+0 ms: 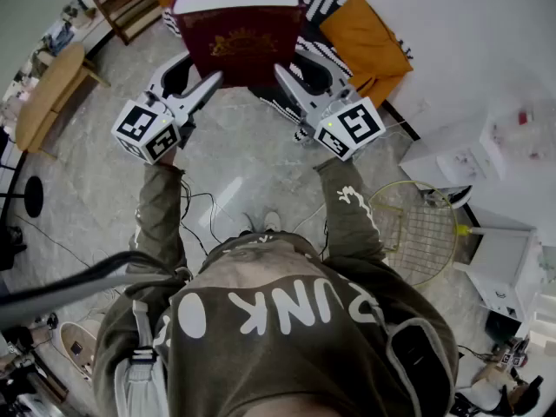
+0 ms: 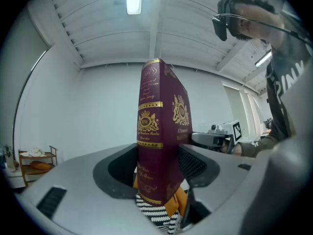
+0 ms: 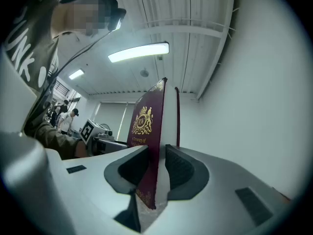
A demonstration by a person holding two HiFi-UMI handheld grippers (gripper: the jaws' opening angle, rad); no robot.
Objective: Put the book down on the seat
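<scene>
A thick maroon book (image 1: pixel 239 37) with gold crests is held upright in the air between both grippers. My left gripper (image 1: pixel 205 82) is shut on its spine edge, and in the left gripper view the book (image 2: pixel 159 146) fills the gap of that gripper (image 2: pixel 159 174). My right gripper (image 1: pixel 290 76) is shut on the opposite edge, where the book (image 3: pixel 148 146) stands between its jaws (image 3: pixel 155 166). Below and behind the book is the seat with a black-and-white striped cover (image 1: pixel 326 7) and orange cushions (image 1: pixel 373 42).
A round wooden table (image 1: pixel 48 85) and a wooden shelf (image 1: pixel 130 3) stand at the left. White cabinets (image 1: pixel 469 155) and a yellow racket (image 1: pixel 417 228) are at the right. Cables (image 1: pixel 204 207) trail over the marble floor by the person's feet (image 1: pixel 261 222).
</scene>
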